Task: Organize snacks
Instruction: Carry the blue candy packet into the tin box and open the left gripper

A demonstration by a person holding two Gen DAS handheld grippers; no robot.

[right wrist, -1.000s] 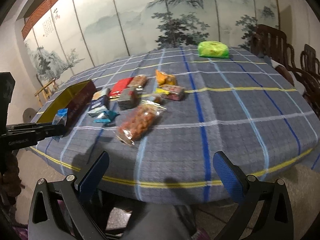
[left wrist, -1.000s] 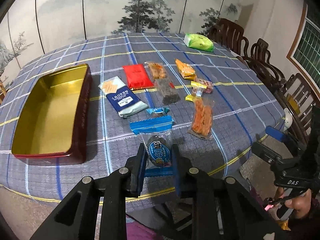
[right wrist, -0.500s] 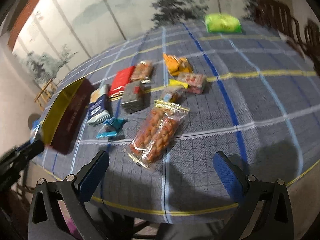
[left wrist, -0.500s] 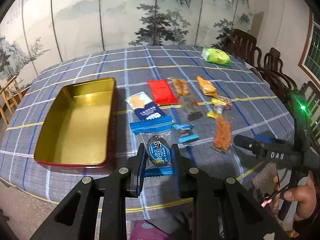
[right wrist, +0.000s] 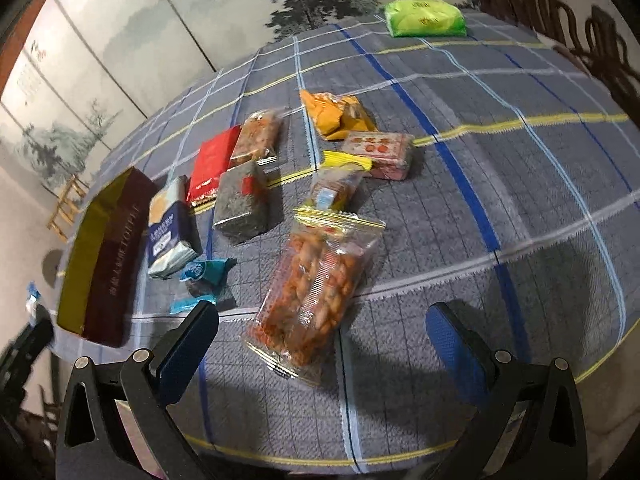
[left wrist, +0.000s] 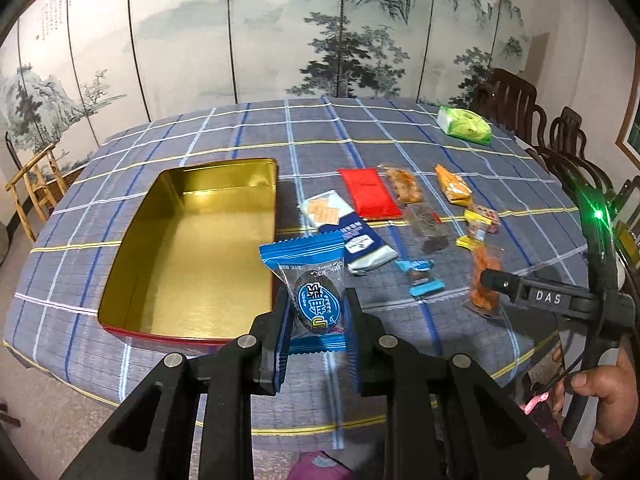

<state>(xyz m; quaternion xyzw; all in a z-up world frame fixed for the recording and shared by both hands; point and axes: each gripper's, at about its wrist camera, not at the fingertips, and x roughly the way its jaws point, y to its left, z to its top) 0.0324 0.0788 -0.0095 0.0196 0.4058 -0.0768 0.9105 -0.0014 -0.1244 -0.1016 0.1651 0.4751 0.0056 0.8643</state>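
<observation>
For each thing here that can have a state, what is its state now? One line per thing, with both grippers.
Left gripper: shut on the blue-wrapped snack.
Blue-wrapped snack: held, sealed, off the table.
Right gripper: open, holding nothing.
Tin: open, no lid on it, nothing inside.
Clear bag of orange snacks: sealed, lying flat on the tablecloth.
Green pack: closed, lying apart at the far side.

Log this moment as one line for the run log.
left gripper: shut on blue-wrapped snack | right gripper: open, above peanut bag | gold tin: empty
</observation>
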